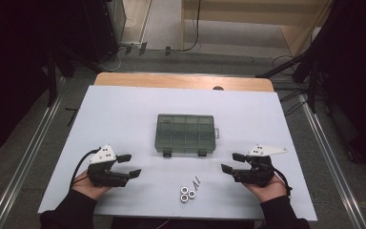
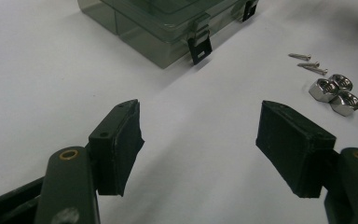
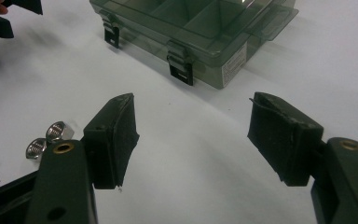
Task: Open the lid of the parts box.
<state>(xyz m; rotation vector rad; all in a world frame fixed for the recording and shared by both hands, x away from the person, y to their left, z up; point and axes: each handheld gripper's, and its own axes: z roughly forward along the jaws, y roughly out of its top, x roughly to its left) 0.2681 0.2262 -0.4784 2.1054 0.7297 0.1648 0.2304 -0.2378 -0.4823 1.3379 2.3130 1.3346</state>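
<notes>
Looks like a lab recording bay: a white-topped counter [image 1: 124,109] hemmed by dark curtains [image 1: 14,71], black stands [image 1: 310,71] off its far corners (camera rigs, probably), loose cables [image 1: 190,28] on grey carpet [image 1: 43,143], metal floor rails [image 1: 333,162] along both side edges.

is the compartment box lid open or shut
Shut: the clear lid lies flat on the compartment box, and both black latches hang down over its front edge.

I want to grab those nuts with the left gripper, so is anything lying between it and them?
Nothing visible. The left gripper rests open, and only bare white table lies between it and the nuts. The small screws lie just beyond the nuts, not in the way.
</notes>
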